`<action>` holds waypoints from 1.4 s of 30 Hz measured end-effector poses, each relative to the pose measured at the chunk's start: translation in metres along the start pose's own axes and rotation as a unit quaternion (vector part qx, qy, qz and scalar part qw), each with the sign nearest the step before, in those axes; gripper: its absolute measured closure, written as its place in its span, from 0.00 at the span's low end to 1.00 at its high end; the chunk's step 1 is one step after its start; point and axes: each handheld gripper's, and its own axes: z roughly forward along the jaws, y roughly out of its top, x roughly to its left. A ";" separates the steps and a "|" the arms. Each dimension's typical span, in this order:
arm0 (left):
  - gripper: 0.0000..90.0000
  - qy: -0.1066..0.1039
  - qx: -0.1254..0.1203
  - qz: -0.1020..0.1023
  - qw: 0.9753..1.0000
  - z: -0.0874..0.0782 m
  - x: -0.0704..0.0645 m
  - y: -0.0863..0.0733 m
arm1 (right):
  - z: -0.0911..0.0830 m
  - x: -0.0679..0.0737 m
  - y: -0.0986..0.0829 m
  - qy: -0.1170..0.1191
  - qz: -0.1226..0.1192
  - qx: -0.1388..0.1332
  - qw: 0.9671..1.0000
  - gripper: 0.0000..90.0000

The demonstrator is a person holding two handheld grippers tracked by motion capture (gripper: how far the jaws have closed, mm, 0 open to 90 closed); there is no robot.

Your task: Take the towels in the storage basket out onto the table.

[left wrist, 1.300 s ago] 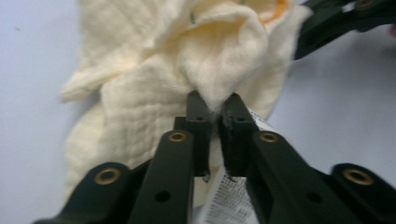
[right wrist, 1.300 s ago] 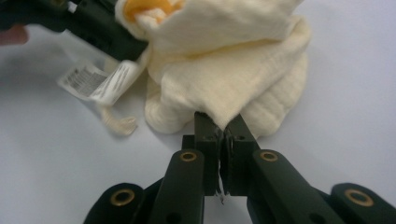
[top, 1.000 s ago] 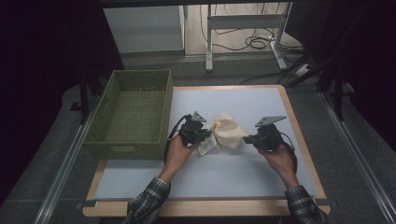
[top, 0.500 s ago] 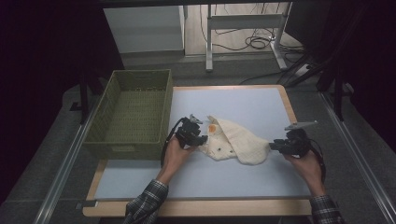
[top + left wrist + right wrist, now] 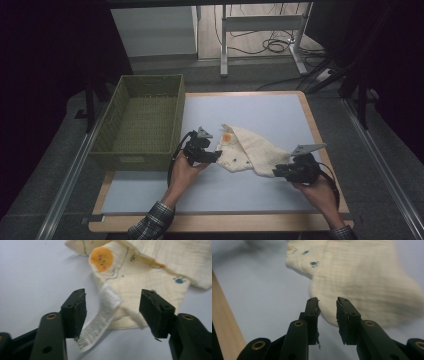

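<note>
High view: cloth [image 5: 252,149] lies lengthwise between left tongs [image 5: 216,156] and right tongs [image 5: 276,171].

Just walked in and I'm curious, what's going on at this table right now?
A person is working a cream printed cloth on a pale blue table with two hand-held grippers. The left gripper is open, jaws wide on either side of the cloth's white care label. The right gripper is slightly open at the cloth's opposite corner, gripping nothing. The cloth lies partly spread, with a fold across it. A green woven basket stands at the table's left.
</note>
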 end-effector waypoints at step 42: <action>0.68 0.033 0.027 -0.016 0.999 0.029 0.023 -0.016 | -0.054 -0.100 0.084 -0.157 0.044 -0.036 0.986 0.80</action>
